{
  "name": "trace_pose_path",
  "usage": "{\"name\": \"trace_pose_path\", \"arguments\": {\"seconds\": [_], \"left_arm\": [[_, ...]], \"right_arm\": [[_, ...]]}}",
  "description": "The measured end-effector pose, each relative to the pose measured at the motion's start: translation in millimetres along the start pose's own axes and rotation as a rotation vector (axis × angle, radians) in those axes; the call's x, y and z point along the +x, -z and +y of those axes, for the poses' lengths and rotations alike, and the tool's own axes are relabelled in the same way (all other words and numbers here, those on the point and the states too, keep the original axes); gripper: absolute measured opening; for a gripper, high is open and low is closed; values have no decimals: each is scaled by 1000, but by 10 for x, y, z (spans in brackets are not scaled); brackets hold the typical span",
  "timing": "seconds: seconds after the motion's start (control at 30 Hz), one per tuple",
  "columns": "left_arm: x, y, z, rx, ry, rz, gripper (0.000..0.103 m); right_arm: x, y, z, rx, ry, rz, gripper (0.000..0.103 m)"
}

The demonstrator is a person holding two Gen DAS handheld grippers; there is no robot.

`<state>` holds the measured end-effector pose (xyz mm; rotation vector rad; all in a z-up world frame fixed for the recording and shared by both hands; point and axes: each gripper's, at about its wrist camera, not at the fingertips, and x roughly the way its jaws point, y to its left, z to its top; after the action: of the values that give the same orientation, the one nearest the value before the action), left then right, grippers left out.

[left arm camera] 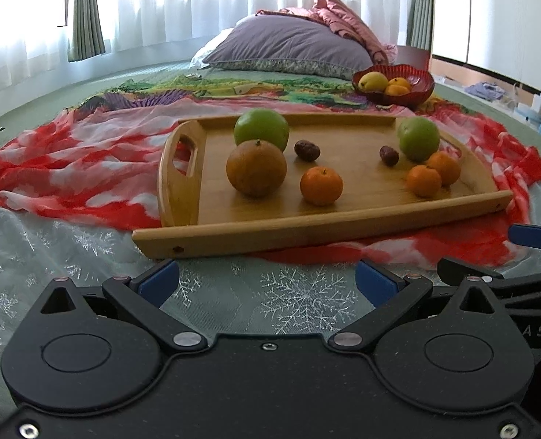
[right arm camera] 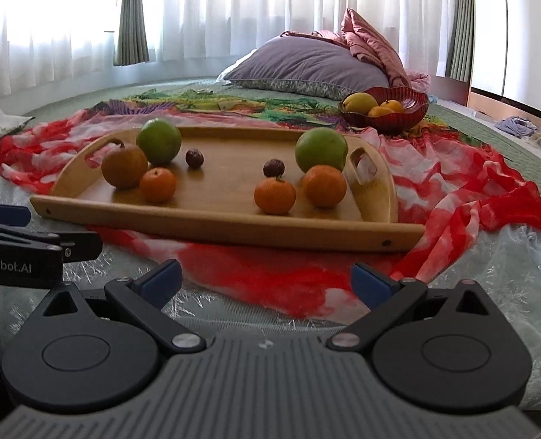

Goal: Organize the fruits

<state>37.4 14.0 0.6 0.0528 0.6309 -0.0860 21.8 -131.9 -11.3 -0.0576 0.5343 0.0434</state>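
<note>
From the left wrist I see my left hand-held gripper [left arm camera: 268, 281] released before the tray [left arm camera: 343, 216] of fruit on the bed. From the right wrist, my right hand-held gripper [right arm camera: 267, 281] is released too; the red bowl [right arm camera: 409, 115] holds three fruits.

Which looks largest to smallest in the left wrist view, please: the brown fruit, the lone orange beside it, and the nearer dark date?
1. brown fruit
2. lone orange
3. dark date
</note>
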Motion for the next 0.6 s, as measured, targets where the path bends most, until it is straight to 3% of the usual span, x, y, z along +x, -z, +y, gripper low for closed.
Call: {"name": "trace_pose_path", "arguments": {"seconds": [0.6], "left_arm": [[247, 81, -122, -2, -45, 9, 103]], "right_arm": [[147, 260, 4, -34, 12, -64, 103]]}}
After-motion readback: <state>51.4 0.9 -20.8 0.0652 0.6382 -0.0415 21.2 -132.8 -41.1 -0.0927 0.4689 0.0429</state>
